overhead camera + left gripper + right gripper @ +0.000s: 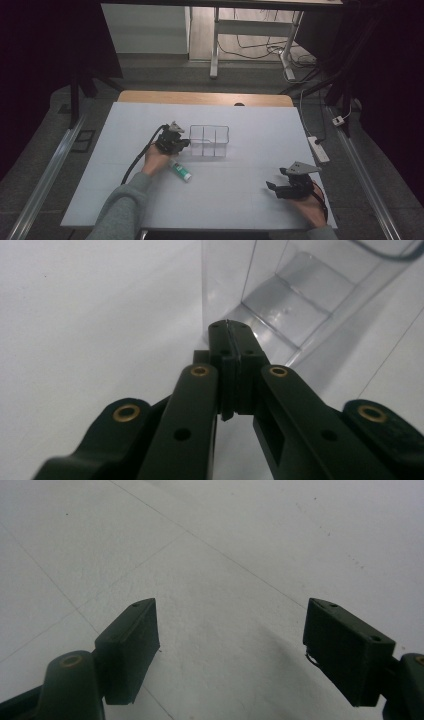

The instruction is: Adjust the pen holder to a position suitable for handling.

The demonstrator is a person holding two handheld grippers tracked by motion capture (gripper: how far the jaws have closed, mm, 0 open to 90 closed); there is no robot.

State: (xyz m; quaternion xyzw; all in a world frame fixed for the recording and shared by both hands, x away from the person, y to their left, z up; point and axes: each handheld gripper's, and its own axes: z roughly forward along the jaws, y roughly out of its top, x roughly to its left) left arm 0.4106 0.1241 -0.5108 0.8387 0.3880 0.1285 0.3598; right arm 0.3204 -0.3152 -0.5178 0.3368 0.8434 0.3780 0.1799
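The left gripper [184, 143] is seen pressed together, empty, just left of the clear divided box [210, 140]. The green-capped tube [180, 170] is laid near of it, long axis running near-right. The right gripper [275, 187] is held spread, well apart

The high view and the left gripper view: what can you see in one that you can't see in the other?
High view alone: a green and white tube lying on the table by the left hand, and the right gripper with jaws open. Left gripper view alone: the left gripper with jaws pressed shut with nothing between them, up close. Both share the clear plastic box with dividers and the white table.
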